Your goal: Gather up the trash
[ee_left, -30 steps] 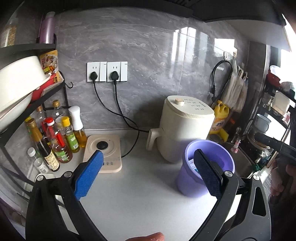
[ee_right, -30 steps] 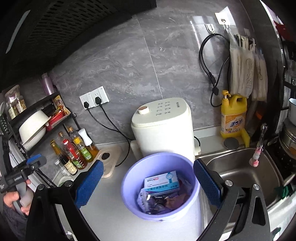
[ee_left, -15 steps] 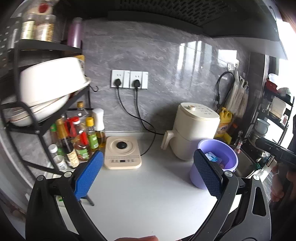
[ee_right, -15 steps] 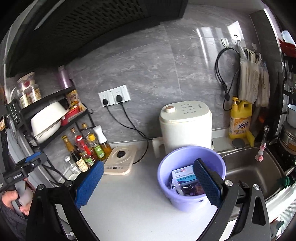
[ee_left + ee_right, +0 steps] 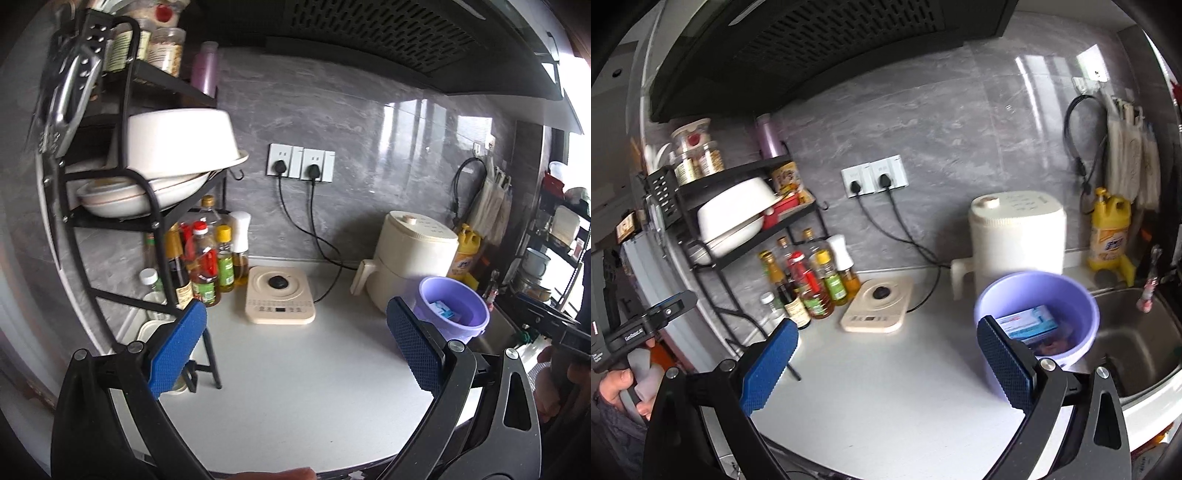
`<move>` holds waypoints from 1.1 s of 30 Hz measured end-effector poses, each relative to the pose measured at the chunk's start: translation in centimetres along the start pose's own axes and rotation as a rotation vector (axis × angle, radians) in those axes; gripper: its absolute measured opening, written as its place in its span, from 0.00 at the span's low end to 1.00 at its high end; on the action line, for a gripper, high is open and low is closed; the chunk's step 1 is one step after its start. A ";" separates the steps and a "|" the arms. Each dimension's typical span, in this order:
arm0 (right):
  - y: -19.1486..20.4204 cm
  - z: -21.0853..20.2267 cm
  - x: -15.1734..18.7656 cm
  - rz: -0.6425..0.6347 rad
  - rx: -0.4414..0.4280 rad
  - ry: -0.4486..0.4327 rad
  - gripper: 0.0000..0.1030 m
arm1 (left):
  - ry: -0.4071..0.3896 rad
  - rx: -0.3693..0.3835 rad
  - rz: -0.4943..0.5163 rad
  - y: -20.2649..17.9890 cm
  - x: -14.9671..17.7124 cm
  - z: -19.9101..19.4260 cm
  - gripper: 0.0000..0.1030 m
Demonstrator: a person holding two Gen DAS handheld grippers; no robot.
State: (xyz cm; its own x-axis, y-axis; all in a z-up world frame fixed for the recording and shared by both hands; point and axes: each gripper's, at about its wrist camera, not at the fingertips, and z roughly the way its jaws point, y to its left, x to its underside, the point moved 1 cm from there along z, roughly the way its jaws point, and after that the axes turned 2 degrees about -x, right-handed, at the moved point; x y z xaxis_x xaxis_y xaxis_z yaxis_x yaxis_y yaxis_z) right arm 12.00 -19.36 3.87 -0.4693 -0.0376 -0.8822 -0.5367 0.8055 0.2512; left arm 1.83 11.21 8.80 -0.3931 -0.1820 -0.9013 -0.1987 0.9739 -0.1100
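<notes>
Rack (image 5: 110, 206): far left, bottles (image 5: 203, 262) beneath, crowding the counter's left edge.
Counter (image 5: 295, 369): bare white stretch mid-frame, front edge near both grippers.
Bin (image 5: 1038, 314): purple, right, just before the cream appliance (image 5: 1015, 236), beside the sink (image 5: 1137, 332); blue-white box (image 5: 1030, 321) inside.
Left gripper (image 5: 295, 347): jaws wide apart, nothing held.
Right gripper (image 5: 886, 358): jaws wide apart, nothing held.
</notes>
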 end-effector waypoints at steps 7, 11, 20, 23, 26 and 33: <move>1.1 0.5 0.5 -0.021 0.015 -0.006 0.92 | 0.005 -0.008 0.001 0.2 0.5 0.0 0.94; 1.2 0.5 0.4 -0.025 0.018 -0.006 0.92 | 0.001 -0.005 0.002 0.0 0.6 -0.1 0.94; 1.1 0.7 0.4 -0.031 0.025 0.002 0.92 | -0.001 -0.001 -0.010 0.1 0.7 0.1 0.94; 0.9 0.8 0.6 -0.030 0.028 0.011 0.92 | 0.002 0.003 -0.016 0.0 0.7 0.1 0.94; 0.7 0.7 0.8 -0.027 0.032 0.012 0.92 | -0.003 0.005 -0.014 -0.3 0.7 0.0 0.94; 0.6 0.1 1.0 -0.033 0.042 0.015 0.92 | -0.003 0.008 -0.008 -0.6 0.9 0.1 0.94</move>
State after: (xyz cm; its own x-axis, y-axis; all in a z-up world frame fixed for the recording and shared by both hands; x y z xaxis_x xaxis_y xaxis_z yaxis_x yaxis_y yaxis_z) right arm 11.32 -18.84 3.11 -0.4626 -0.0735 -0.8835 -0.5226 0.8276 0.2048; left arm 1.67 10.47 7.99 -0.3887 -0.1894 -0.9017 -0.1945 0.9735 -0.1206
